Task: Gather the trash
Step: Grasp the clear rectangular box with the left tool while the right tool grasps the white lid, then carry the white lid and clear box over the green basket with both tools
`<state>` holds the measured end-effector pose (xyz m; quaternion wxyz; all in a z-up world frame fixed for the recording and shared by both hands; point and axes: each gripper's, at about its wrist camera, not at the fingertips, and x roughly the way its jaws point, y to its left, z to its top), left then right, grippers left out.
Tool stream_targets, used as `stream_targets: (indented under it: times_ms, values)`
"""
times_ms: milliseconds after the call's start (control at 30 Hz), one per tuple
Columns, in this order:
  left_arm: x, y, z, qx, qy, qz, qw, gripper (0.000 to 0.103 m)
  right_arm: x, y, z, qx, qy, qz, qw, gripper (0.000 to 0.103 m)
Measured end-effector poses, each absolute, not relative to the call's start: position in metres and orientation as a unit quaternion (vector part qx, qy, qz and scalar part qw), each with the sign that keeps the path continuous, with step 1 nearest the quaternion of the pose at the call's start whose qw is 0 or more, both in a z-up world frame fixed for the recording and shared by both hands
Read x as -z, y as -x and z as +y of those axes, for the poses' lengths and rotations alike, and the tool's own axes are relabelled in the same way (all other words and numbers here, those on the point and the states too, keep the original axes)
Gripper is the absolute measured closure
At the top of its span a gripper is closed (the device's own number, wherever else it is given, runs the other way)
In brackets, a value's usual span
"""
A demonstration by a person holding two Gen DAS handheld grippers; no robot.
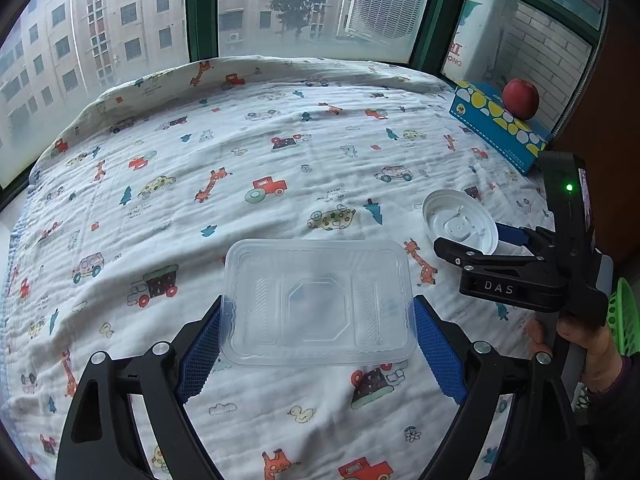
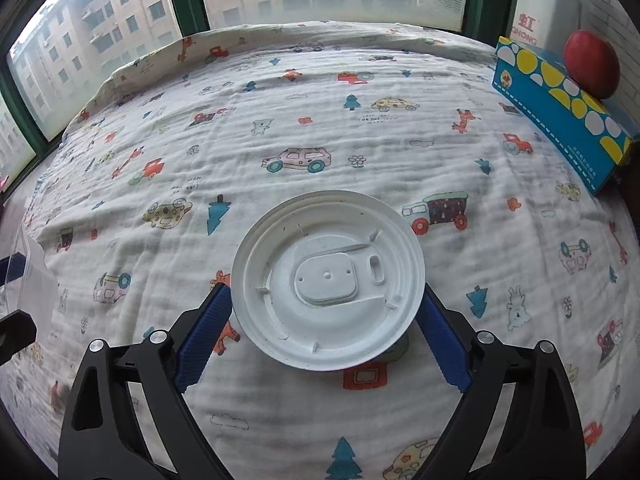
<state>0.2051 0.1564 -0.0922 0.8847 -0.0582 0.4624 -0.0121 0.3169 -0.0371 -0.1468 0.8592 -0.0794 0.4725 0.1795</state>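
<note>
A clear plastic container lid (image 1: 318, 302) sits between the blue pads of my left gripper (image 1: 318, 316), which is shut on its two short edges and holds it over the patterned cloth. A white round plastic cup lid (image 2: 328, 280) sits between the pads of my right gripper (image 2: 326, 308), which is shut on its rim. In the left wrist view the white lid (image 1: 460, 222) shows to the right, held by the right gripper (image 1: 476, 242). The clear lid's edge (image 2: 34, 280) shows at the far left of the right wrist view.
A white cloth (image 1: 240, 152) printed with cars and giraffes covers the table. A blue tissue box (image 1: 498, 124) with a red apple (image 1: 520, 100) on it stands at the back right. A green basket (image 1: 624, 320) is at the right edge. Windows lie behind.
</note>
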Motion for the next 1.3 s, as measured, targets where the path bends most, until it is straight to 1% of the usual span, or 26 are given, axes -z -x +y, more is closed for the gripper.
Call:
stream_targets:
  times_ms: [267, 600, 633, 667, 1300]
  values:
    - [0.080, -0.195, 0.140, 0.021, 0.054, 0.454, 0.889, 0.017, 0.122, -0.280, -0.070, -0.168, 0.061, 0.465, 0.867, 0.013]
    - [0.060, -0.180, 0.088, 0.063, 0.040, 0.439, 0.895, 0.017, 0.083, -0.218, -0.134, -0.120, 0.035, 0.449, 0.885, 0.013]
    - [0.058, -0.179, 0.082, 0.068, 0.039, 0.439, 0.895, 0.017, 0.080, -0.212, -0.141, -0.116, 0.029, 0.448, 0.886, 0.019]
    - [0.056, -0.178, 0.076, 0.073, 0.038, 0.438, 0.895, 0.017, 0.077, -0.206, -0.149, -0.111, 0.025, 0.450, 0.886, 0.019]
    - [0.034, -0.160, -0.020, 0.153, 0.002, 0.425, 0.892, 0.017, 0.044, -0.125, -0.254, -0.034, -0.034, 0.416, 0.908, 0.021]
